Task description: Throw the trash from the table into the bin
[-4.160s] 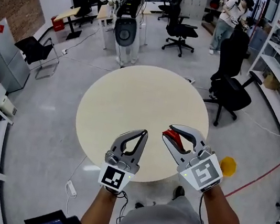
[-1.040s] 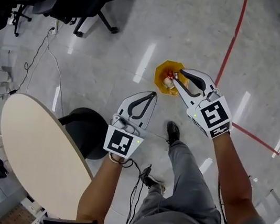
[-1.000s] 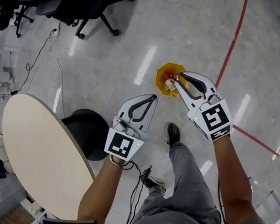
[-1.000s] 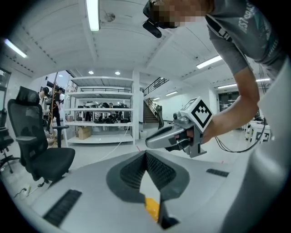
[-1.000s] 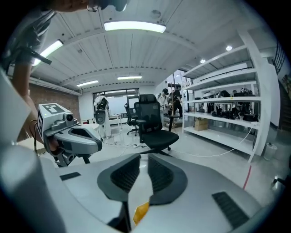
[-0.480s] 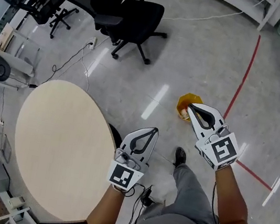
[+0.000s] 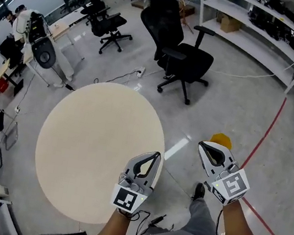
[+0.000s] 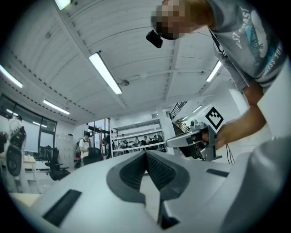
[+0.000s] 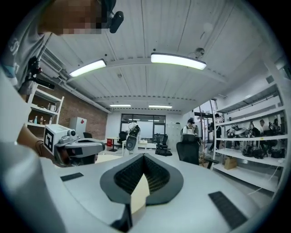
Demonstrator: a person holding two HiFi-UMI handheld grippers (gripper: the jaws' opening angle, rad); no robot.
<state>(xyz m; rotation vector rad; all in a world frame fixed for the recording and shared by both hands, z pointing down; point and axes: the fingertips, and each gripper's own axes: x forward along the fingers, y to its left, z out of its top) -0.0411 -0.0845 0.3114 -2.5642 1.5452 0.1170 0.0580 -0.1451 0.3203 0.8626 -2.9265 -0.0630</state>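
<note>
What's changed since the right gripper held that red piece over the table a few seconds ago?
The right gripper carried the red piece to the yellow bin, opened over it and let go; it is now shut and empty. The person has turned back toward the round table, and both grippers have come away from the bin. The left gripper stayed shut and empty throughout.

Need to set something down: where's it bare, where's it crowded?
The round table top is all bare. Open floor lies between table, yellow bin and red line. Crowded past the table: black chair, shelves.
</note>
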